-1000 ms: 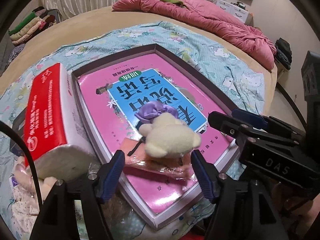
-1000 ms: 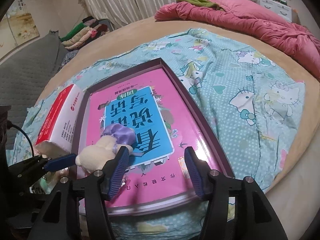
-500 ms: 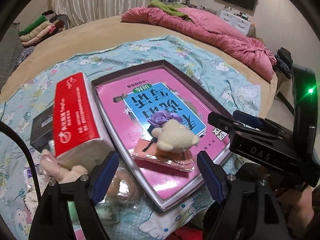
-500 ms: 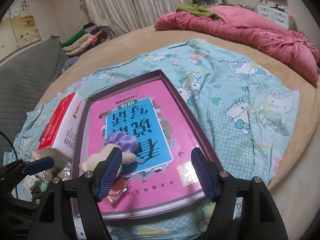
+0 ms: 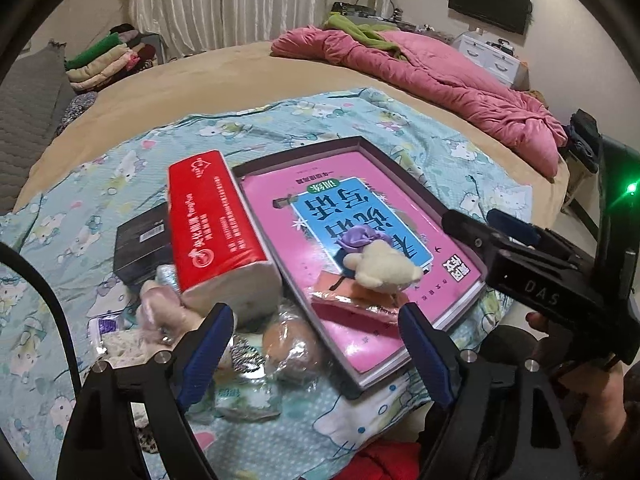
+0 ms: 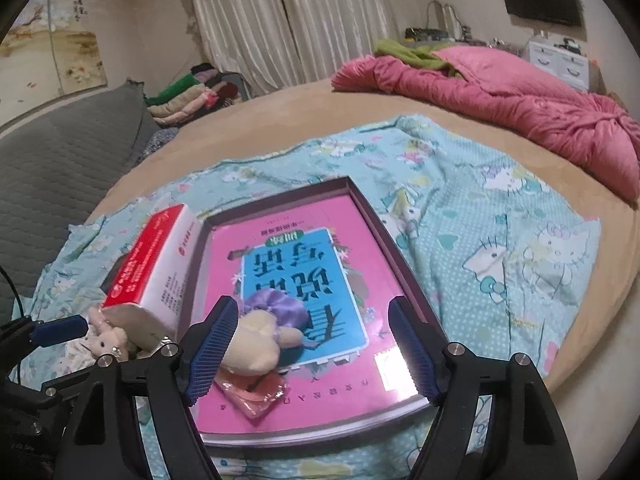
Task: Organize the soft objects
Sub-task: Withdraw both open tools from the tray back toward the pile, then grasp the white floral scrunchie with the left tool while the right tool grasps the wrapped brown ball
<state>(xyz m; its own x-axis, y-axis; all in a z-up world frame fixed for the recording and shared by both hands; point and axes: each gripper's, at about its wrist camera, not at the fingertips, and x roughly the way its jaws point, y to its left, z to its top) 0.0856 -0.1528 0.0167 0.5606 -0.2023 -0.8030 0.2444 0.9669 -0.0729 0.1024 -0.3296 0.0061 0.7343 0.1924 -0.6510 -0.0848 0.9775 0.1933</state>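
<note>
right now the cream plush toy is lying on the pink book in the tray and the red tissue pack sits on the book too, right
Not quite. The cream plush toy does lie on the pink book in the tray, but the red tissue pack sits outside the tray, beside its left wall on the blue sheet. The right wrist view shows it.

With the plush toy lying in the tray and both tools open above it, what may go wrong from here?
1. The plush toy lies partly on a pink packet; a grab may take both.
2. The red tissue pack leans on the tray's rim and may tip.
3. The left tool and right tool, both opening, may collide.
</note>
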